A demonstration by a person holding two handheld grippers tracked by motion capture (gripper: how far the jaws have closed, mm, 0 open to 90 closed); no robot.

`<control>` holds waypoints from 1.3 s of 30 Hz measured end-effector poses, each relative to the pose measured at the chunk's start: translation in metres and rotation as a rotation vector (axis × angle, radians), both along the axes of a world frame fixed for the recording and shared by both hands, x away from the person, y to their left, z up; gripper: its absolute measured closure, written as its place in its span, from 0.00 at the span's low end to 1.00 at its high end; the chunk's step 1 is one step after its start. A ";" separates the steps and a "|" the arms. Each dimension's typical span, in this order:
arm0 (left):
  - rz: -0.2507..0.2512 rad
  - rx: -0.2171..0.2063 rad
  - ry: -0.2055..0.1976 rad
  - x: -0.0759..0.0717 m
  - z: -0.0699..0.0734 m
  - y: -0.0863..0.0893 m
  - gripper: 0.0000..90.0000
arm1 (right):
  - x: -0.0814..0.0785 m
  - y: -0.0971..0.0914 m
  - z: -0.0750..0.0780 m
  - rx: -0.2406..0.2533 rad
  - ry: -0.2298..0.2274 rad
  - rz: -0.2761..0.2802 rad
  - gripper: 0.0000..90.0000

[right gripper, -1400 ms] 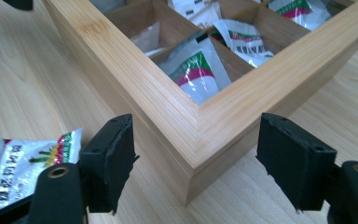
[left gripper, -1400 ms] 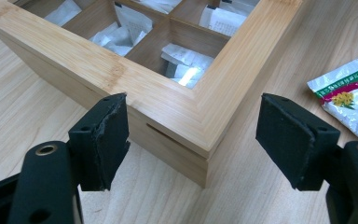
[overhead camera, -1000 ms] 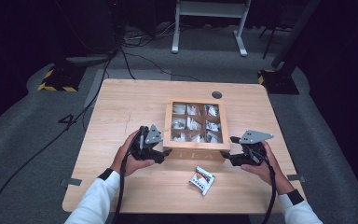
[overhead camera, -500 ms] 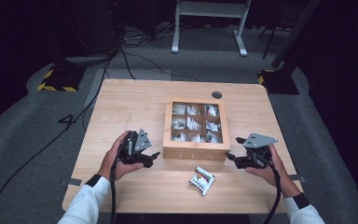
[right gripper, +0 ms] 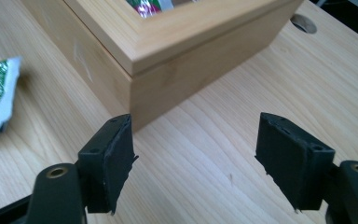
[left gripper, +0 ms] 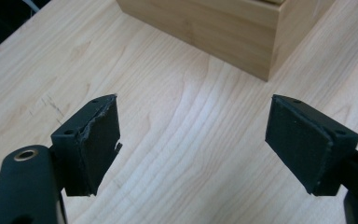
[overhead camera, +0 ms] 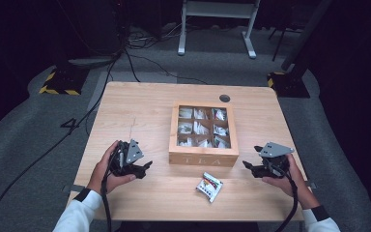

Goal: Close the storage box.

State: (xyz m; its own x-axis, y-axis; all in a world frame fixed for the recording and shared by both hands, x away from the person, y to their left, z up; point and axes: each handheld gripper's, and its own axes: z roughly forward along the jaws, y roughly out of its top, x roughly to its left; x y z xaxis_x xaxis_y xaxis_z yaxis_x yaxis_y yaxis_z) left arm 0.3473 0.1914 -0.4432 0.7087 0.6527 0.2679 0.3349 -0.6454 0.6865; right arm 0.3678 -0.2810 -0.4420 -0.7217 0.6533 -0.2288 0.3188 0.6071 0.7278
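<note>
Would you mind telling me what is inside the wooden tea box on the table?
Through the lid of the wooden tea box, a three-by-three grid of compartments shows, each holding pale tea sachets. How many lie in each, and anything beneath them, is hidden.

1. The table (overhead camera: pixel 149 111) is pale wood with a wavy grain.
2. The tea box (overhead camera: pixel 204 157) is light honey-coloured wood.
3. The sachet (overhead camera: pixel 209 186) is white with red and green print (some yellow too).
4. The pads (left gripper: pixel 100 140) are matt black.
</note>
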 end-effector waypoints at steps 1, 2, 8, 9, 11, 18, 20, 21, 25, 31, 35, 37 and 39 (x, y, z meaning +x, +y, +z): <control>0.003 0.004 -0.001 -0.001 -0.001 0.001 0.20 | 0.000 -0.002 -0.001 -0.005 0.003 -0.005 0.31; 0.005 0.008 -0.003 -0.003 -0.003 0.003 0.20 | 0.000 -0.004 -0.003 -0.004 0.007 -0.013 0.31; 0.034 0.029 0.006 -0.009 -0.012 0.015 0.20 | -0.002 -0.017 -0.009 -0.006 0.014 -0.048 0.31; 0.041 0.033 0.010 -0.010 -0.014 0.017 0.20 | -0.002 -0.019 -0.011 -0.006 0.017 -0.058 0.31; 0.050 0.027 0.016 -0.013 -0.017 0.022 0.20 | -0.003 -0.023 -0.015 -0.007 0.026 -0.071 0.31; 0.086 0.031 0.042 -0.020 -0.030 0.038 0.20 | -0.006 -0.039 -0.028 0.003 0.060 -0.114 0.31; 0.098 0.030 0.054 -0.022 -0.034 0.042 0.20 | -0.008 -0.043 -0.031 0.011 0.068 -0.125 0.30; 0.106 0.031 0.060 -0.023 -0.036 0.044 0.20 | -0.009 -0.045 -0.033 0.020 0.076 -0.122 0.30; 0.128 0.035 0.080 -0.027 -0.043 0.051 0.20 | -0.012 -0.052 -0.040 0.051 0.101 -0.129 0.30; 0.156 -0.020 0.117 -0.031 -0.052 0.064 0.20 | -0.018 -0.064 -0.049 0.079 0.130 -0.151 0.29; 0.167 -0.060 0.133 -0.033 -0.054 0.073 0.20 | -0.023 -0.072 -0.056 0.093 0.140 -0.178 0.28; 0.170 -0.085 0.145 -0.034 -0.055 0.078 0.20 | -0.024 -0.075 -0.057 0.104 0.145 -0.184 0.28; 0.177 -0.116 0.164 -0.035 -0.057 0.083 0.20 | -0.026 -0.079 -0.058 0.123 0.151 -0.199 0.26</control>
